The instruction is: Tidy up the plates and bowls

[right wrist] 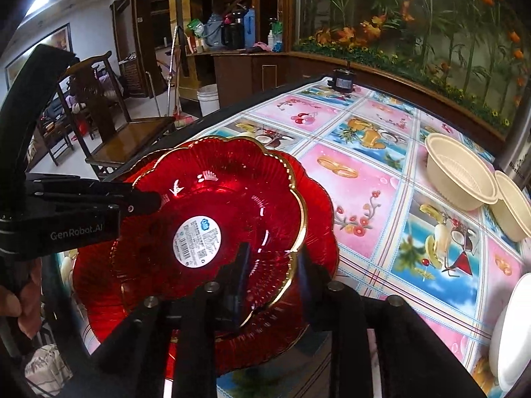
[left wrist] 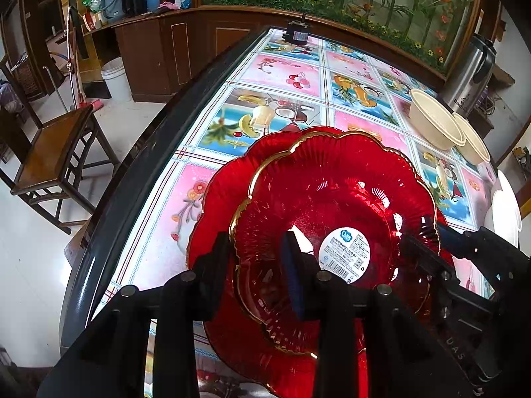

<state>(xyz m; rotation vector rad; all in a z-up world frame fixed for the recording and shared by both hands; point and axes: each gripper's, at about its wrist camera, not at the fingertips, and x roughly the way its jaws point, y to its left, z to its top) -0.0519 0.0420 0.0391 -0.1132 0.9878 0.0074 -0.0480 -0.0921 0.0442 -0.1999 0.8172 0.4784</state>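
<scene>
The upper red plate [left wrist: 332, 219] is straddled at opposite rims by both downward-tilted grippers. The left gripper [left wrist: 255, 255] is narrowly parted around its rim; whether it is pinched cannot be told. The right gripper [right wrist: 275, 275] is likewise slightly parted, its grip unclear.

My left camera sits just behind my left gripper [left wrist: 255, 252] and faces steeply down, close over the red plates [left wrist: 332, 199], from the table's [left wrist: 139, 219] dark edge. My right camera sits behind my right gripper [right wrist: 275, 265], also tilted down and close, viewing the same plates [right wrist: 225, 199] from the opposite side. Each view catches the other gripper at its border. Both share the plates, the patterned tablecloth [right wrist: 381, 182], the cream bowls [left wrist: 434, 119] [right wrist: 461, 172] and the planter wall [right wrist: 415, 26] beyond
</scene>
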